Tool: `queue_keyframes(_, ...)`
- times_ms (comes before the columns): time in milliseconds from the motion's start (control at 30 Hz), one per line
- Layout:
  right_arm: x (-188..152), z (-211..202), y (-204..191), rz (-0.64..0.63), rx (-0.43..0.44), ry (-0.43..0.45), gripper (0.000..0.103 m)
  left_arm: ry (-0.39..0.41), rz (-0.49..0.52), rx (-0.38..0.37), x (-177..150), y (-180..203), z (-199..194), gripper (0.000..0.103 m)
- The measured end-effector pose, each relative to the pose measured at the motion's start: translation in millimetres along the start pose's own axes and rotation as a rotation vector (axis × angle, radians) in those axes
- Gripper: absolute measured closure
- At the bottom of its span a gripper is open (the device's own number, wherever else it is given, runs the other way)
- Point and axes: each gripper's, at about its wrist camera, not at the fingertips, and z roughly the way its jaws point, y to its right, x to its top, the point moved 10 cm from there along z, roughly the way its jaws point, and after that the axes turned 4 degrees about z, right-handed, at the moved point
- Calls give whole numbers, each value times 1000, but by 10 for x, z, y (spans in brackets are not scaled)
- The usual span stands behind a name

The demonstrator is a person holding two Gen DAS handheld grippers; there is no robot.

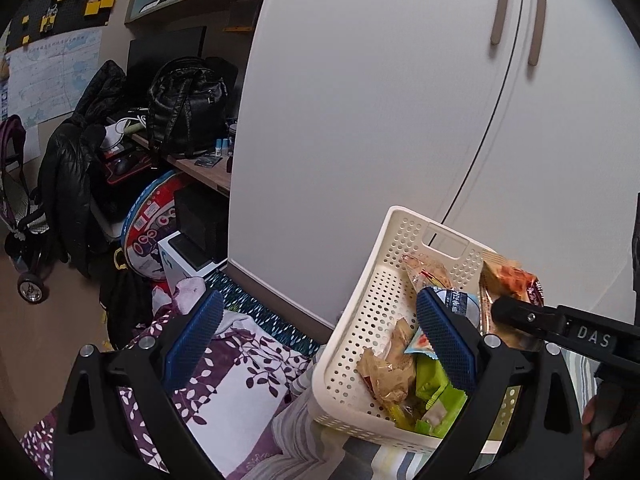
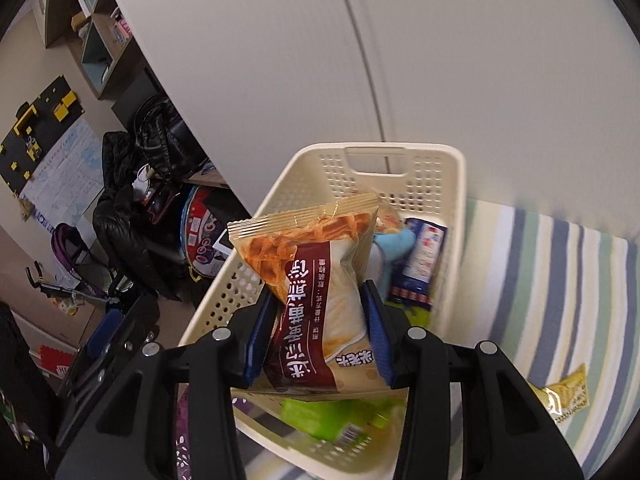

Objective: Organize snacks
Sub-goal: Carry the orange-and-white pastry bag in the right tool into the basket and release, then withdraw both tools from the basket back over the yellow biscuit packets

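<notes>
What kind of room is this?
Probably a bedroom: striped bedding under the snack basket, a tall white wardrobe beside it, and a cluttered desk with a backpack.

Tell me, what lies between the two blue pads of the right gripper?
In the right wrist view, a waffle snack bag sits squeezed between the right gripper's pads, held above the cream basket.

Black backpack (image 1: 186, 114) — white wardrobe (image 1: 380, 100)

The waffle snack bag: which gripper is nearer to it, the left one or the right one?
Right. The right gripper is shut on the waffle bag, holding it over the basket. The left gripper is open and empty, beside the basket, apart from the bag.
</notes>
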Motion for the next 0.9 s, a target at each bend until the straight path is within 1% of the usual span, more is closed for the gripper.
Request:
queue_keyframes(100,21,136,-144,1,13,-21,59,3,-15,17,14,-76,16,5)
queue_keyframes(233,13,234,-229,33,50,-40,51,6,-37,19,22,-129,10,5)
queue_keyframes(333,-29,235,-270,19,55,-40,50,6,-42,16,22,-139,8,5)
queue_keyframes(633,-142,52,-24,38,25,-14,50,5,-20,-9,5,-32,-1,5)
queue_keyframes(900,-173,-162,239,41,-14,28,50,14,30,-43,-25,201,-53,5)
